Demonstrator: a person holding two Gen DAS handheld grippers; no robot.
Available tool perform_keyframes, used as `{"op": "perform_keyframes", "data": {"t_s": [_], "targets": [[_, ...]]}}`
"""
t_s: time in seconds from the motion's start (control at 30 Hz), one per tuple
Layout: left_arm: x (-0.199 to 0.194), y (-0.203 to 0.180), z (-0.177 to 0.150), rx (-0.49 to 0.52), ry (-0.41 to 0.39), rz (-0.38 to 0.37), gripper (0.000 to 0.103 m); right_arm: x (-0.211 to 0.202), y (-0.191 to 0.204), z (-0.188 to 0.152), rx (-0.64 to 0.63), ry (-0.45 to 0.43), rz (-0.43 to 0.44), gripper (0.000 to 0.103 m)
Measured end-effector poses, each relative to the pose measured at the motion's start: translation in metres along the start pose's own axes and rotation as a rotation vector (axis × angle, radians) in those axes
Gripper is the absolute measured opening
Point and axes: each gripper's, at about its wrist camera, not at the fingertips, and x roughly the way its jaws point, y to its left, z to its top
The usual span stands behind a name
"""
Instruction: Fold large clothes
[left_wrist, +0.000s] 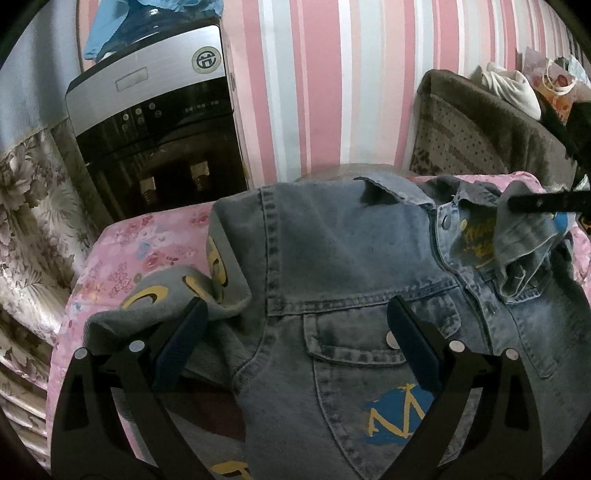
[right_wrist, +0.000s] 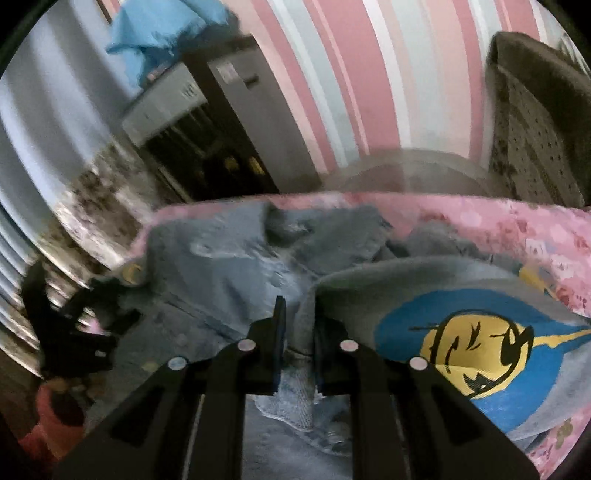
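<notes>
A grey-blue denim jacket (left_wrist: 332, 251) with blue and yellow painted prints lies front up on a pink floral cloth (left_wrist: 122, 254). My left gripper (left_wrist: 295, 314) is open just above the jacket's chest pocket, one finger over a grey sleeve (left_wrist: 155, 299) with yellow print. My right gripper (right_wrist: 299, 317) is shut on a fold of the jacket's sleeve (right_wrist: 424, 291), lifted and draped over the jacket (right_wrist: 221, 258). The right gripper also shows in the left wrist view (left_wrist: 546, 205), pinching fabric near the collar. The left gripper shows blurred at the left of the right wrist view (right_wrist: 70, 325).
A water dispenser (left_wrist: 155, 122) stands behind the table at the left, with a blue cloth (left_wrist: 110, 33) on top. A striped pink wall (left_wrist: 314, 81) is behind. A dark padded chair or sofa (left_wrist: 480, 125) with bags is at the right. Floral curtain fabric (left_wrist: 33, 221) hangs at the left.
</notes>
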Motion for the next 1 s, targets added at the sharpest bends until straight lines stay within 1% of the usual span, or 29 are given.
{"op": "perform_keyframes", "data": {"t_s": [0.03,0.07,0.13,0.17,0.2,0.23,0.33,0.37,0.4,0.5,0.57,0.67,0.77,0.87,0.93,1.0], "targets": [[0.000,-0.001,0.000,0.003,0.001,0.001,0.097,0.001,-0.001,-0.002,-0.009,0.005,-0.012,0.018],[0.000,0.000,0.001,0.007,0.002,0.001,0.097,0.001,-0.002,-0.005,-0.020,0.012,-0.014,0.031],[0.002,-0.003,0.002,0.015,0.010,0.004,0.097,-0.005,-0.004,-0.008,-0.031,0.012,-0.022,0.042],[0.002,-0.005,0.003,0.019,0.014,0.006,0.097,-0.011,-0.004,-0.009,-0.039,0.010,-0.026,0.049],[0.002,-0.006,0.003,0.023,0.017,0.007,0.097,-0.020,-0.003,-0.010,-0.050,-0.001,-0.029,0.054],[0.001,-0.010,0.006,0.030,0.018,0.007,0.097,-0.025,0.000,-0.010,-0.061,-0.010,-0.028,0.062],[-0.007,-0.020,0.012,0.056,0.005,0.001,0.097,-0.056,0.000,-0.012,-0.088,-0.053,-0.029,0.070],[-0.010,-0.025,0.014,0.067,-0.001,-0.006,0.097,-0.067,-0.002,-0.013,-0.092,-0.072,-0.038,0.070],[-0.012,-0.031,0.018,0.081,-0.006,-0.014,0.097,-0.081,-0.007,-0.014,-0.100,-0.097,-0.072,0.070],[-0.018,-0.052,0.026,0.111,-0.017,-0.053,0.097,-0.106,-0.025,-0.017,-0.122,-0.152,-0.205,0.071],[-0.017,-0.065,0.031,0.118,-0.015,-0.086,0.097,-0.119,-0.042,-0.022,-0.103,-0.176,-0.243,0.071],[-0.009,-0.086,0.035,0.117,-0.003,-0.144,0.097,-0.130,-0.069,-0.031,-0.054,-0.186,-0.267,0.071],[0.006,-0.109,0.037,0.130,0.018,-0.174,0.096,-0.133,-0.090,-0.041,-0.014,-0.185,-0.279,0.071],[0.022,-0.126,0.037,0.136,0.057,-0.213,0.094,-0.131,-0.103,-0.049,0.016,-0.185,-0.289,0.071],[0.028,-0.137,0.037,0.148,0.054,-0.218,0.089,-0.128,-0.111,-0.053,0.029,-0.177,-0.293,0.071],[0.035,-0.144,0.036,0.153,0.069,-0.235,0.078,-0.122,-0.118,-0.055,0.035,-0.170,-0.305,0.071]]}}
